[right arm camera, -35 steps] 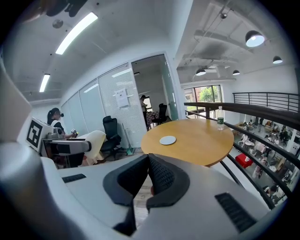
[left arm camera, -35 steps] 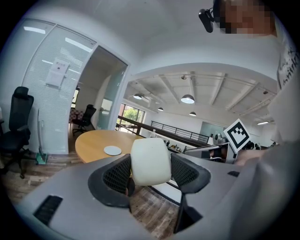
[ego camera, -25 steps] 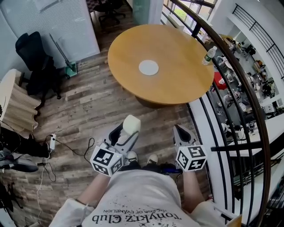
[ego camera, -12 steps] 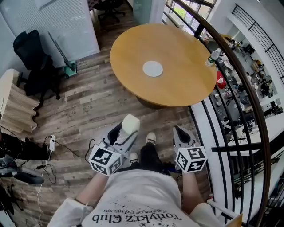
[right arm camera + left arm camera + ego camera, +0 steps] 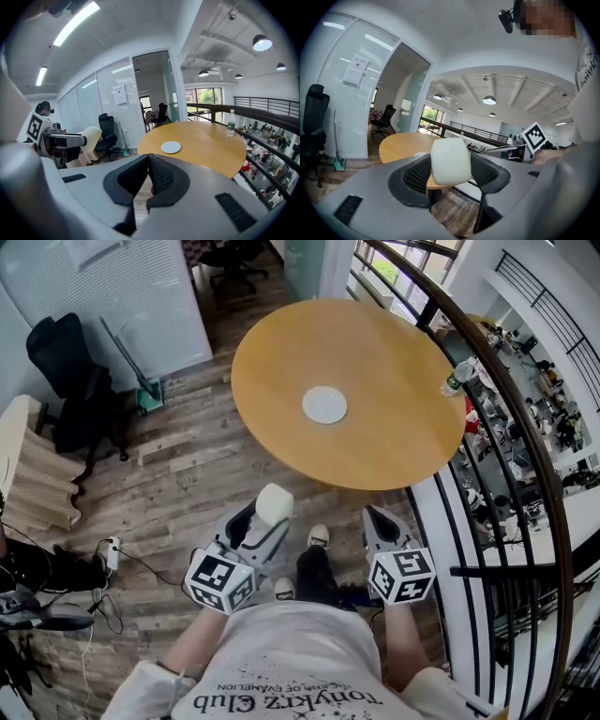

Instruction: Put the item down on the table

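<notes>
A cream-white soft block (image 5: 275, 503) (image 5: 450, 161) is pinched between the jaws of my left gripper (image 5: 267, 512) (image 5: 450, 171), held in the air above the wooden floor, short of the table. The round wooden table (image 5: 375, 418) (image 5: 211, 145) (image 5: 398, 145) stands ahead with a white round coaster (image 5: 324, 405) (image 5: 170, 147) near its middle. My right gripper (image 5: 380, 521) (image 5: 147, 171) hangs beside the left one, its jaws closed together with nothing between them.
A clear water bottle (image 5: 457, 377) (image 5: 230, 123) stands at the table's right rim, next to a dark curved railing (image 5: 506, 456). A black office chair (image 5: 70, 371) and a green dustpan (image 5: 148, 385) are at the left. Cables (image 5: 131, 554) lie on the floor.
The table has come slightly nearer and lower in the head view as the person steps forward. Both grippers keep their hold and pose.
</notes>
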`<control>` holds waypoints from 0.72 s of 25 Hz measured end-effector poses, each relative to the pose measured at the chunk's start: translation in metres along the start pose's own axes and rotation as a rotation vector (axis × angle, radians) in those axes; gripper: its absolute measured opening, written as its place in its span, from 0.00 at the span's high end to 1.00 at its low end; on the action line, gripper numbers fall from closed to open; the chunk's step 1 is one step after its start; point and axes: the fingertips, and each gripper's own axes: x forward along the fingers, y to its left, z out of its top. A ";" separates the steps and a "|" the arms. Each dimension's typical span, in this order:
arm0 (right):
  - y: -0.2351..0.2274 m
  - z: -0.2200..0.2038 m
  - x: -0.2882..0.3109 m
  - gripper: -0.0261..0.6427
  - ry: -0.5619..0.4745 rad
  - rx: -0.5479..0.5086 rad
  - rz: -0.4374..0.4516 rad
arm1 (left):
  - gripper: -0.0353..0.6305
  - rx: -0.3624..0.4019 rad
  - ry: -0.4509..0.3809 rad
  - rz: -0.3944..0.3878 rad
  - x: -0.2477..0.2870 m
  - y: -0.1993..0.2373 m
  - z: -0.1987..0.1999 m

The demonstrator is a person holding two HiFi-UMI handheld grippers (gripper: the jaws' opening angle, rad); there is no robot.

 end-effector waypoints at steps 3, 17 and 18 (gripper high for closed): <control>-0.022 0.011 0.019 0.92 0.011 0.000 0.011 | 0.52 -0.006 0.004 0.005 0.028 0.007 0.011; -0.117 0.067 0.108 0.92 0.014 -0.048 0.096 | 0.52 -0.014 -0.018 0.095 0.141 0.043 0.050; -0.123 0.070 0.114 0.92 0.015 -0.049 0.103 | 0.52 -0.017 -0.020 0.100 0.150 0.045 0.051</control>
